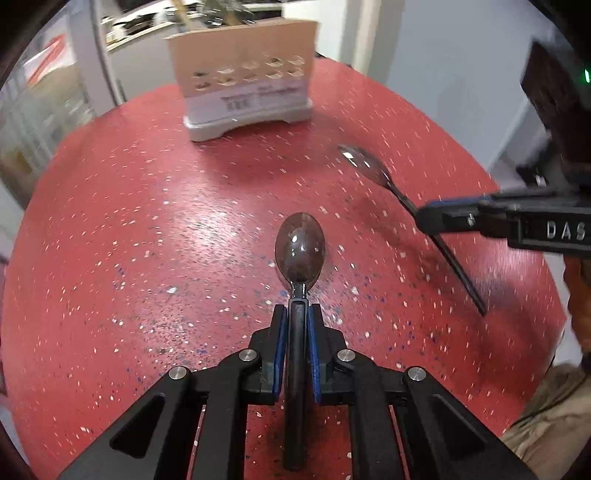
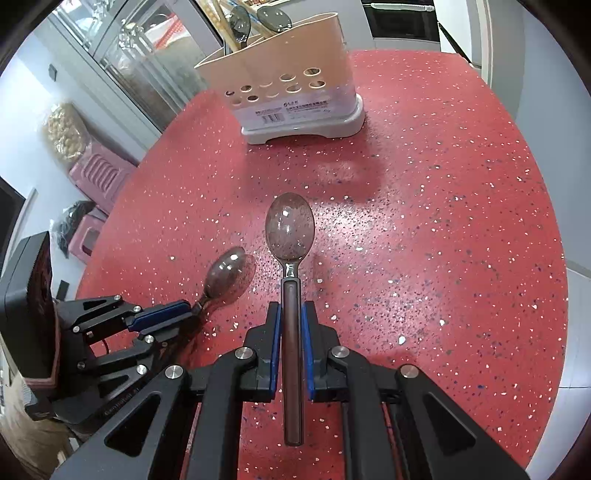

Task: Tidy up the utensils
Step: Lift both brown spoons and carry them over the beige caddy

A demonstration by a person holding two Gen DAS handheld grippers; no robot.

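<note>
Both grippers' jaws pinching spoon handles above a red speckled tabletop (image 2: 443,221), beige utensil caddy (image 2: 295,96) beyond.

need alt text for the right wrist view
The right tongs grip a spoon by its handle above a red speckled table. At left, the left tongs hold a second spoon; a beige utensil holder stands behind.

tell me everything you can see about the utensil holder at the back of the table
The utensil holder is a beige, plastic-looking caddy standing upright on a pale grey footed base at the far side of the red speckled table. Its front wall has two rows of round holes above a white barcode label. Dark spoon bowls and pale sticks poke out of the top. Neither gripper touches it.
</note>
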